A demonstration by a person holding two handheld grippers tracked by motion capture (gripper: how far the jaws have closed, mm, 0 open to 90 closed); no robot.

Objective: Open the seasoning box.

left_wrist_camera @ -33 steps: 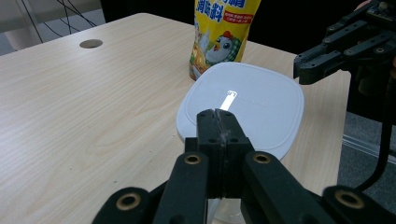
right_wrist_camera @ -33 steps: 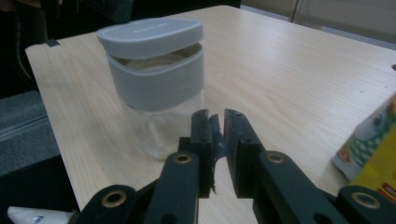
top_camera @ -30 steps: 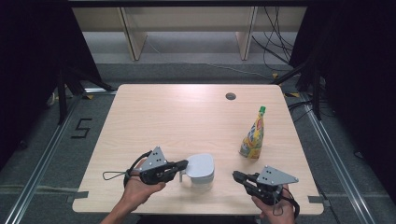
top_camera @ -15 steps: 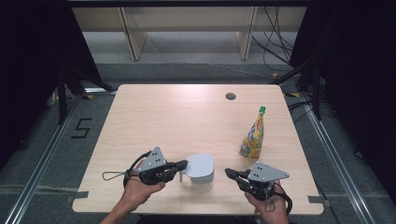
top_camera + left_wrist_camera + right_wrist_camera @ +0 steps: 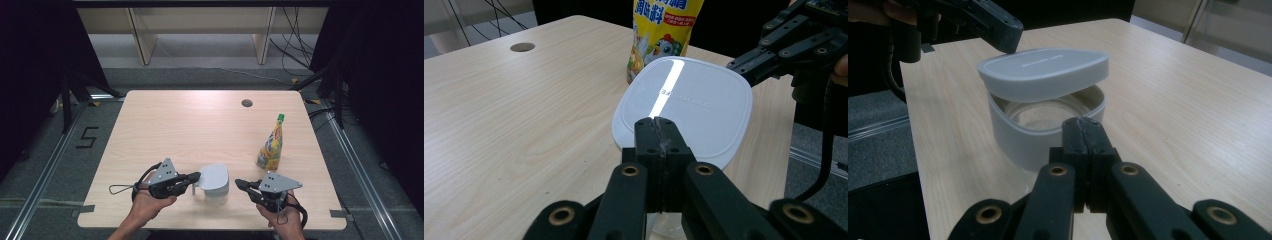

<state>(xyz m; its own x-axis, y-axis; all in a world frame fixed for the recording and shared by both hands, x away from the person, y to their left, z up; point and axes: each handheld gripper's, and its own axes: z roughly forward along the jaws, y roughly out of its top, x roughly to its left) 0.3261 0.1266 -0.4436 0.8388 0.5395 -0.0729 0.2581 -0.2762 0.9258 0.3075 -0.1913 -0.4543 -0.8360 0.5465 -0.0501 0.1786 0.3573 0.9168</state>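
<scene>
White lid (image 5: pixel 1044 74) hides most of the container's (image 5: pixel 1048 130) inside; both tools pressed together, empty.

Far tabletop (image 5: pixel 190 125) lies free; bottle (image 5: pixel 270 145) stands beside the container (image 5: pixel 214 182).

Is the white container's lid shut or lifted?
Lifted: the lid tilts above the container, showing a gap.

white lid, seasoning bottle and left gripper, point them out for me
white lid (image 5: pixel 684 105), left gripper view, middle of its flat top
seasoning bottle (image 5: pixel 270 145), high view, its yellow label
left gripper (image 5: pixel 196 176), high view, tips of its shut jaws
</scene>
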